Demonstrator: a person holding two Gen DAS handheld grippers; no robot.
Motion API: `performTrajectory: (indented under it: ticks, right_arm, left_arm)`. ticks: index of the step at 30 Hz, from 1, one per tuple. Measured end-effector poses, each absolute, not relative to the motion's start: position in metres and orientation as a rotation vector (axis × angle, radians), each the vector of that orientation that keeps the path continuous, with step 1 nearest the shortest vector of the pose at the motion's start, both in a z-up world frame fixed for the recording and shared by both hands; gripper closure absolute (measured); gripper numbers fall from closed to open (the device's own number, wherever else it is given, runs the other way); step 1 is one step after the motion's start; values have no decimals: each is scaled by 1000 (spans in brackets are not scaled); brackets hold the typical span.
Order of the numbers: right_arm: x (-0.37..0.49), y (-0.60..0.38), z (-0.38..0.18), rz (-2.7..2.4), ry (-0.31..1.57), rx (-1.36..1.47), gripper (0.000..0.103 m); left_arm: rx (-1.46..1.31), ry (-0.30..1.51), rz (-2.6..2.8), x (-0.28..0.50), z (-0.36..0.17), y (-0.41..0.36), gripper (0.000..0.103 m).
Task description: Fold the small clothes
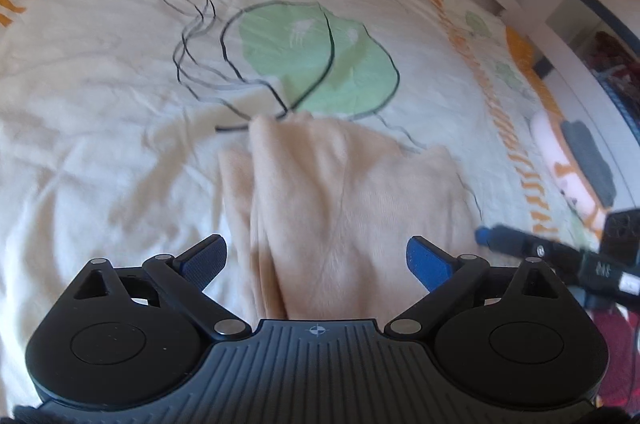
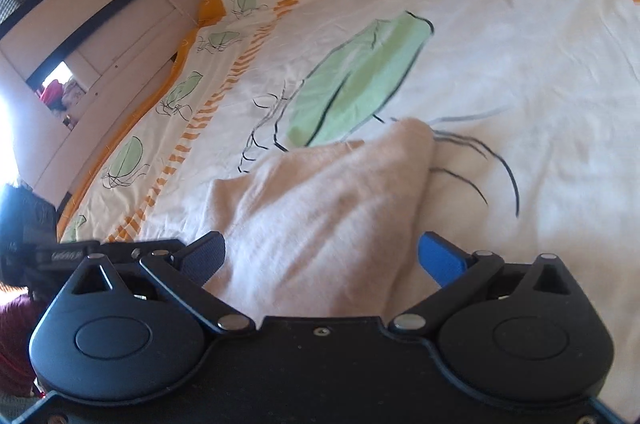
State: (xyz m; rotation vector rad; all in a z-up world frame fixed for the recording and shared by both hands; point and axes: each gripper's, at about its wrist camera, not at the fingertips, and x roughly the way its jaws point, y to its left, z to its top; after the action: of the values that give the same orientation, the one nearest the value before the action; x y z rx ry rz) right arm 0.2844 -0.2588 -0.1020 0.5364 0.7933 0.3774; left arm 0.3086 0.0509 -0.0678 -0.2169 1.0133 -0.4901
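Our left gripper (image 1: 316, 260) had its blue-padded fingers (image 1: 426, 262) spread wide apart, holding nothing, and the beige garment (image 1: 340, 191) ran up between them without visibly touching either pad. Our right gripper (image 2: 322, 258) looked the same: fingers (image 2: 442, 262) well apart, empty, with the cloth bunched in the gap. In the left wrist view the right gripper showed just beside the garment's right-hand side.

We judged the main risk to be a bad pinch. With the fingers this far apart and the fabric piled in loose layers, closing could catch only the top layer, or several at once, and the fold would come out crooked. A second risk was the duvet cover (image 1: 100, 111) beneath: it was soft and wrinkled, so fingers pressed low might grab it together with the garment and drag both.

The garment was small, pale beige and soft-looking, perhaps fleece or knit. It lay on the bed, toward its near edge, reaching up to the large green leaf print (image 1: 316, 55). It was not flat: a long ridge ran down its length, one upper corner stood raised, and part seemed doubled over already. We could not tell what kind of clothing it was.
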Motion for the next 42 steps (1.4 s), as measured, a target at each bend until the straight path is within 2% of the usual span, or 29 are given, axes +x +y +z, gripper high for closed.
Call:
performTrajectory:
  ticks: [7,10,22,24,25,26,29,30,35,42]
  right_arm:
    - [297,-265,-132,446,832,704,0]
    - [304,-265,-140,476,809,753,0]
    - [333,-255,-144,567,823,775,0]
    - [334,-254,-143,563,836,763,7]
    - [333,-252,-141,560,842,743,35]
    - [332,-252,-140,547,854,722,56]
    - [326,-252,-139,525,857,717,56]
    - [323,-251,-136,520,849,701,56]
    - [300,-255,-113,491,840,647,59]
    - [246,-286,-95,415,913,585,59]
  left_arm:
    - [-157,1122,-481,306,-97,42,5]
    - [-179,1149,-512,309,-105,35,0]
    - [-221,1127,-548,324,-113,28,1]
    - [-249,1120,-551,323,-114,33,2]
    - [-255,1117,-552,322,-113,34,3]
    - [-248,1114,-555,321,-113,36,9]
    - [-296,1109,-587,316,-110,46,48]
    - [-338,1114,-594,314,-112,50,54]
    - [-439,1138,-639,296,-112,53,57]
    - [-402,1184,-755,233,-108,7,58]
